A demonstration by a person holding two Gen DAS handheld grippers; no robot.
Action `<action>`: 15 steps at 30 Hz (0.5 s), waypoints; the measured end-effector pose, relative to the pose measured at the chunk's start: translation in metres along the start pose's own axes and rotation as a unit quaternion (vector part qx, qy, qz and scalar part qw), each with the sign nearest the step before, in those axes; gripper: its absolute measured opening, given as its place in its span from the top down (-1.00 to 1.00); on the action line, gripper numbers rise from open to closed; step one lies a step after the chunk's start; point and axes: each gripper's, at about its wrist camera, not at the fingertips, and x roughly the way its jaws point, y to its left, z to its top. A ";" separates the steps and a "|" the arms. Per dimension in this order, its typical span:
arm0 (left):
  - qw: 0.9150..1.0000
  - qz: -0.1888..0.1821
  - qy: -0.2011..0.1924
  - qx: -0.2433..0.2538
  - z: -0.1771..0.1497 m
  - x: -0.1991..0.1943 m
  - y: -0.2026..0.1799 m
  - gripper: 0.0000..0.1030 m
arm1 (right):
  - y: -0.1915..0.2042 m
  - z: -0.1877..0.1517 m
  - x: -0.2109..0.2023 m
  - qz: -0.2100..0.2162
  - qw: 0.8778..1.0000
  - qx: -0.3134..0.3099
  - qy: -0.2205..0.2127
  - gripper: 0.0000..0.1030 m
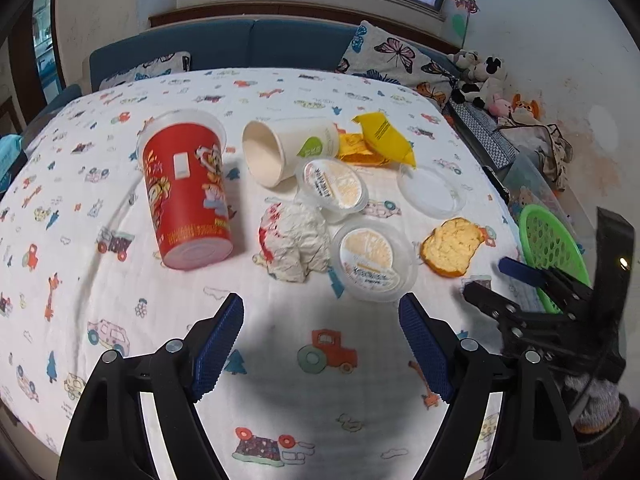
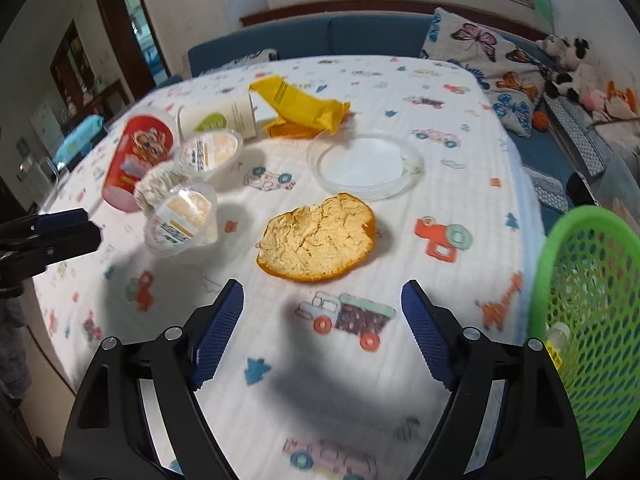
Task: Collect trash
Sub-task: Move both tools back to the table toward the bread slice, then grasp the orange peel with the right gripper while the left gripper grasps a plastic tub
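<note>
Trash lies on a table under a printed cloth (image 1: pixel 280 340). A red cup (image 1: pixel 186 192) stands upside down beside a tipped white paper cup (image 1: pixel 288 148). A crumpled wrapper (image 1: pixel 294 240), two clear lidded tubs (image 1: pixel 374 258) (image 1: pixel 334 184), a clear lid (image 1: pixel 432 192), a yellow wrapper (image 1: pixel 384 136) and an orange peel (image 1: pixel 452 246) lie around them. My left gripper (image 1: pixel 322 340) hovers open and empty, short of the wrapper and the nearer tub. My right gripper (image 2: pixel 322 328) is open and empty just short of the orange peel (image 2: pixel 318 238). A green mesh basket (image 2: pixel 588 320) stands at its right.
A blue sofa (image 1: pixel 240 44) with butterfly cushions (image 1: pixel 392 56) runs behind the table. Plush toys (image 1: pixel 480 80) and boxes are piled on the right. The basket (image 1: pixel 552 248) sits at the table's right edge, with a small item inside.
</note>
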 end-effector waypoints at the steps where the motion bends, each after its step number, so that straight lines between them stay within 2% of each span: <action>1: 1.000 -0.001 0.001 -0.001 -0.001 0.001 0.001 -0.50 | 0.000 0.001 0.004 0.001 1.000 -0.001 0.003 -0.58; 5: 1.000 -0.009 0.007 -0.002 -0.003 0.006 0.002 -0.50 | 0.002 0.006 0.019 -0.002 1.000 -0.015 0.015 -0.59; 11: 1.000 -0.020 0.016 0.006 -0.004 0.015 -0.002 -0.50 | 0.001 0.013 0.027 -0.001 1.000 -0.018 0.010 -0.57; 15: 0.999 -0.026 0.020 0.009 -0.002 0.022 -0.006 -0.50 | 0.004 0.014 0.028 -0.015 0.999 -0.031 0.009 -0.36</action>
